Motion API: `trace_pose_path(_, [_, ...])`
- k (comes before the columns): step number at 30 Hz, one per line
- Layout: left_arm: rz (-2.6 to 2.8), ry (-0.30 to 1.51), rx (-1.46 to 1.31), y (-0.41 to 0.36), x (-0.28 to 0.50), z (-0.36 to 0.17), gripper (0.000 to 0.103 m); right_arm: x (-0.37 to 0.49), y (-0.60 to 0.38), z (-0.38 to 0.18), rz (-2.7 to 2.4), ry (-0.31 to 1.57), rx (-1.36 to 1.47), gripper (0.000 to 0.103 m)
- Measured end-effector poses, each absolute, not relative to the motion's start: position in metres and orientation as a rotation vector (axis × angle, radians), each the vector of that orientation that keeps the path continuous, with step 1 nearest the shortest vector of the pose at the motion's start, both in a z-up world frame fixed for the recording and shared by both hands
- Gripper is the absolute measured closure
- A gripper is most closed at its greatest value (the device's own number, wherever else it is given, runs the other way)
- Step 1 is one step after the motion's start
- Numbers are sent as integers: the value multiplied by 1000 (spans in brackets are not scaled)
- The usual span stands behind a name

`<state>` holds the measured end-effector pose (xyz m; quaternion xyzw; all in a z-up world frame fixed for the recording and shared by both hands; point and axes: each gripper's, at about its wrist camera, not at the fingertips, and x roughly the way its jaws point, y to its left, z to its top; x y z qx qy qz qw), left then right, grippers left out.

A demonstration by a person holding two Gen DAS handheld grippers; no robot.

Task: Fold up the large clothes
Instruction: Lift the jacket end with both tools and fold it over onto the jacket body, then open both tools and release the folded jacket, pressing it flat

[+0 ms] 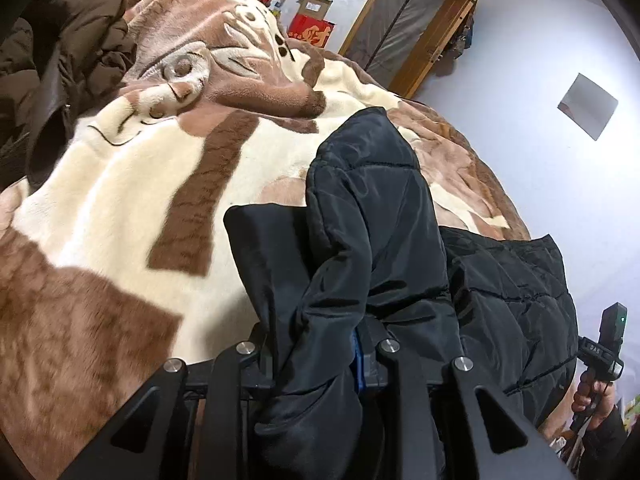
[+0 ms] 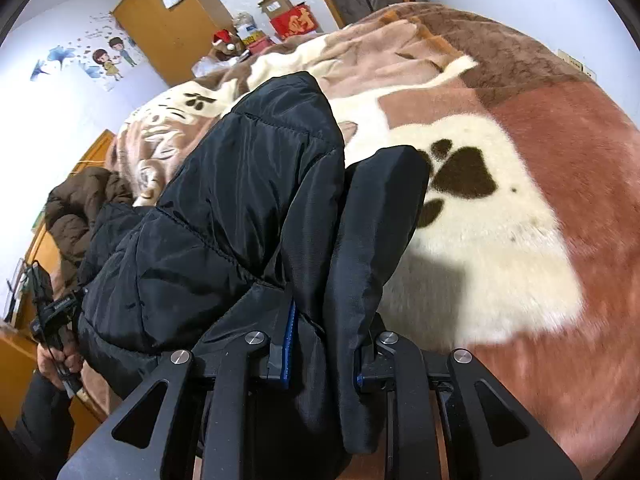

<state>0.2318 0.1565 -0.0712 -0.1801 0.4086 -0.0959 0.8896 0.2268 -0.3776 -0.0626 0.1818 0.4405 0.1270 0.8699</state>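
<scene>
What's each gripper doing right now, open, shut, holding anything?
Left gripper: shut on the black jacket.
Right gripper: shut on the same black jacket, above the blanket.

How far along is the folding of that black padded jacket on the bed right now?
Early stage. Done: both grippers have hold of the black jacket; the left gripper and the right gripper each pinch a bunch of its fabric above the blanket. In hand: carrying it between them. Left: no neat fold shows yet, and the brown coat lies crumpled, untouched.
</scene>
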Motion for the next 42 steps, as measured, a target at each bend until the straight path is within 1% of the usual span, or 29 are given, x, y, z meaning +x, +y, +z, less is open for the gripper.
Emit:
trace_pose_path(4, [-199,835,-374,156,225,-60,77,214,-381,-56,279,908,385,82])
trace_pose_path(11, [-199,786,-364,158,244,-37,77,229,-383,-33,295,858,383,82])
trace_pose_path(19, [-177,746,-348,173,291,-14,77,294,-365,-14,312,812,369,81])
trace_pose_path(26, [-134,729,-335,201,357,-11,77,366,-333,-21,330,806,373,81])
trace_pose_path(32, [-108,746,-314,223,410,-39,76,417,-307,-55,329,840,374,81])
trace_pose_path(37, [-65,824,-338,235,434,-105,75,443,-298,-109,291,922,365,79])
trace_pose_path(38, [-57,835,-361,240,435,-119,74,444,-299,-117,282,936,371,78])
trace_pose_path(40, [-52,846,-403,247,433,-139,70,445,-304,-132,277,956,387,73])
trace_pose_path(42, [-47,847,-413,249,432,-149,63,445,-305,-134,285,954,376,70])
